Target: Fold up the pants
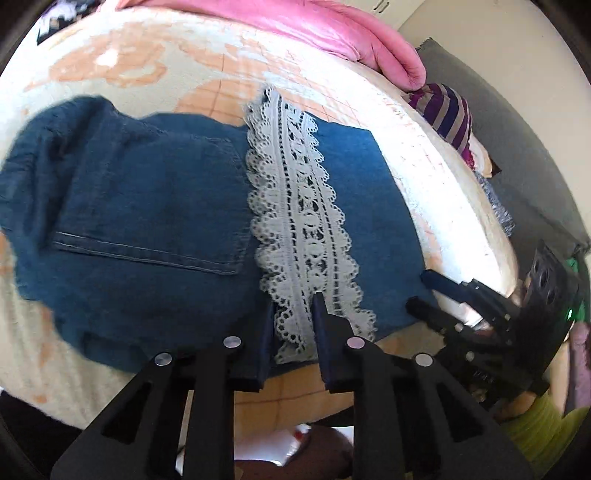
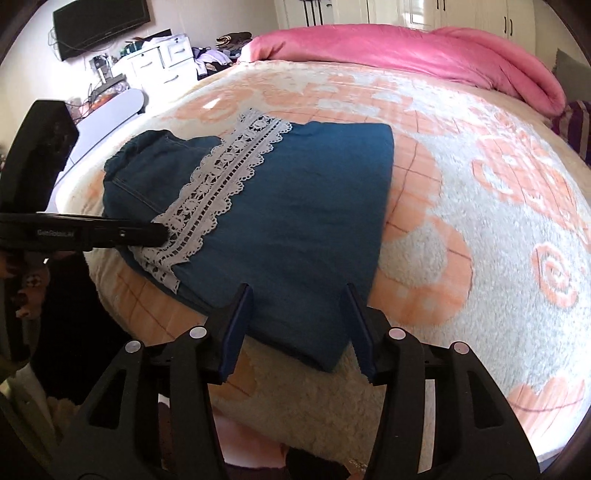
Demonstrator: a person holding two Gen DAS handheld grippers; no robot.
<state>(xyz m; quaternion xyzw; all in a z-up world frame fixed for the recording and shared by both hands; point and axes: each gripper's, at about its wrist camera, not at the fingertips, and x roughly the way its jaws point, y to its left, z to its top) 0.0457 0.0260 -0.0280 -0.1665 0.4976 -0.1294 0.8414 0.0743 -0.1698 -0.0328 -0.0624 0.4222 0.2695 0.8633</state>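
Blue denim pants lie folded on the bed, with a white lace hem band laid across them. My left gripper has its fingers either side of the near end of the lace, a gap showing between them. In the right wrist view the pants and lace lie ahead. My right gripper is open, straddling the near corner of the folded denim. The right gripper also shows in the left wrist view at the pants' right edge. The left gripper shows in the right wrist view at the lace.
The bed has a fleecy cream and orange blanket. A pink duvet lies at the far side. A striped garment lies at the bed's edge. A white dresser and a wall TV stand beyond.
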